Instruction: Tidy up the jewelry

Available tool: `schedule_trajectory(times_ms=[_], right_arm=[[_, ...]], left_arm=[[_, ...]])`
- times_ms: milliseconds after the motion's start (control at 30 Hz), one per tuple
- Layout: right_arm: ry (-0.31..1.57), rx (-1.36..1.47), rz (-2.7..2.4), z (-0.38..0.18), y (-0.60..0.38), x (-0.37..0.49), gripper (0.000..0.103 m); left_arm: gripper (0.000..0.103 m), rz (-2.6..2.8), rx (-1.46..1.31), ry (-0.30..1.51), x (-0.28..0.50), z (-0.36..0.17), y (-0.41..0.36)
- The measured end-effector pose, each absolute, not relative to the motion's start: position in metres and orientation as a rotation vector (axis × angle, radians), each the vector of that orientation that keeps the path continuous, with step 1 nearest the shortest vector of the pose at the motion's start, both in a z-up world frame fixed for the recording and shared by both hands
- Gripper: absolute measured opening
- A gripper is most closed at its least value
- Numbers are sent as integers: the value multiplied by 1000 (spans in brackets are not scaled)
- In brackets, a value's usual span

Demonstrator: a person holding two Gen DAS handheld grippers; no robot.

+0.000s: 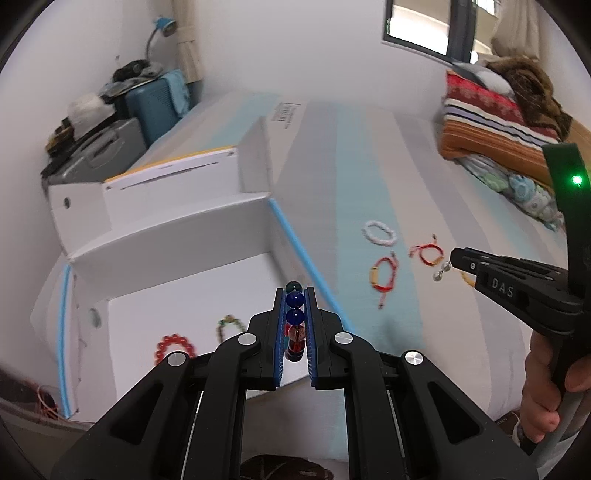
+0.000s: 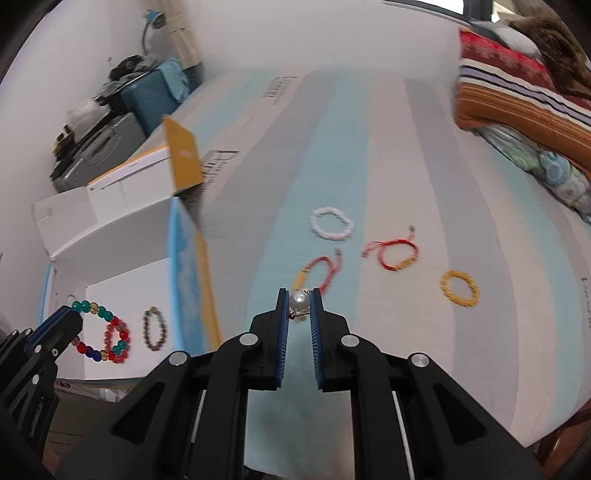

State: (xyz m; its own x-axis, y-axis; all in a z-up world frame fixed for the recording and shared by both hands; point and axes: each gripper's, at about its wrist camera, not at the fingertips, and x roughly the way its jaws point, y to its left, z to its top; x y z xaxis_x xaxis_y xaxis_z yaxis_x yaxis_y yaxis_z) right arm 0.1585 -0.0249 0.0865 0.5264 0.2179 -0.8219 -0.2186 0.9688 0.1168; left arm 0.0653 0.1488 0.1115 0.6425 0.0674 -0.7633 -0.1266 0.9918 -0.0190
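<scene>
Left fingers [image 1: 294, 325] clamped on multicolored bead bracelet [image 1: 294, 317] (above white box [image 1: 177, 295]), right fingers [image 2: 299, 314] pinching pearl earring [image 2: 299, 301].

A stack of folded striped and floral blankets [image 1: 495, 129] lies on the striped bedsheet [image 1: 388, 155]. A teal hard-shell suitcase [image 1: 155, 107] stands against the white wall, with a blue desk lamp [image 1: 164, 27] above it.

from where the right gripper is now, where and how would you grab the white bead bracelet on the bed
Take the white bead bracelet on one side of its ring, coming straight down from above. It lies flat and open on the bed cover, apart from the red cord bracelets, so one finger can drop inside the loop and one outside. The right gripper is shut on a pearl piece, so free it first.
</scene>
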Motion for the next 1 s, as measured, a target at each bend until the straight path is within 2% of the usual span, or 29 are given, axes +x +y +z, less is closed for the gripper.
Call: schedule_trajectory(times_ms=[600, 1000], right_arm=[[945, -146, 461, 84, 119, 134, 11], [1035, -220, 517, 35, 180, 134, 11]], left_arm=[[9, 317, -155, 892, 35, 92, 266], [9, 375, -198, 953, 39, 56, 309]])
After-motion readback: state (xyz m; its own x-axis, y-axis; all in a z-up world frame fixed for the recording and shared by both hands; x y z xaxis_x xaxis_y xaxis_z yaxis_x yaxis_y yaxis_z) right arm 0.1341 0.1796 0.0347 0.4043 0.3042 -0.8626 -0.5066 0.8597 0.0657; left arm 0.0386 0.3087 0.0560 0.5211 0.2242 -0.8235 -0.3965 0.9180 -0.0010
